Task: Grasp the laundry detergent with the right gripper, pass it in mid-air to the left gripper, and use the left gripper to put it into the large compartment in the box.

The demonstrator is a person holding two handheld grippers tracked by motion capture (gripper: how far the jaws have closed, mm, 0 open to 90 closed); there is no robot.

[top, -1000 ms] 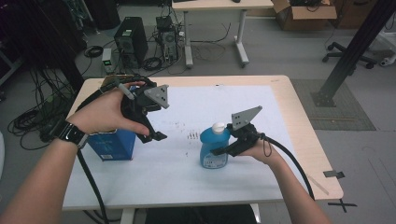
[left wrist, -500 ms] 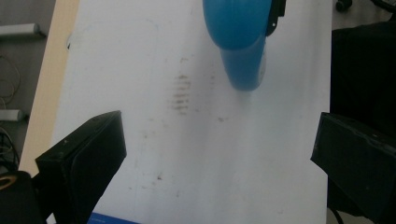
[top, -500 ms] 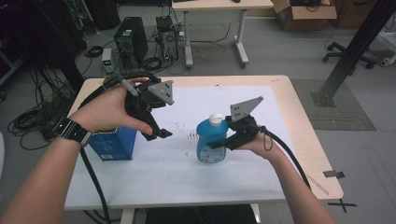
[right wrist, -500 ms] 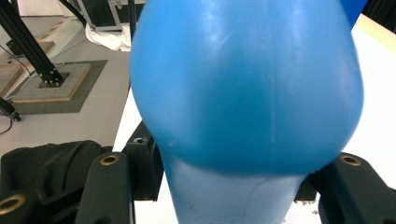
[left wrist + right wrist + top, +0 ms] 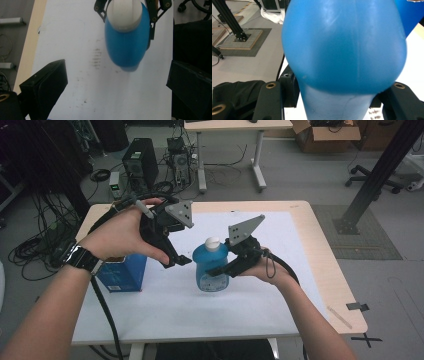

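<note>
A blue bottle (image 5: 210,275) with a white cap (image 5: 213,241) is at the middle of the white-covered table (image 5: 280,290). My right gripper (image 5: 218,270) is shut on its body from the right side. In the right gripper view the bottle (image 5: 344,47) bulges between the two black jaws of that gripper (image 5: 337,102). My left gripper (image 5: 176,263) hovers just left of the cap, jaws angled down and open. The left gripper view looks down on the bottle (image 5: 127,47) and its cap (image 5: 123,13), which lie beyond my open left gripper (image 5: 117,95). I cannot tell whether the bottle's base touches the table.
A blue carton (image 5: 122,272) stands at the left of the table under my left forearm. The bare wooden table edge (image 5: 332,270) runs along the right. On the floor behind are a computer tower (image 5: 140,162), cables and another desk (image 5: 235,127).
The right gripper has carried the bottle a little to the left, toward the left gripper. The left gripper has edged right, closer to the cap.
</note>
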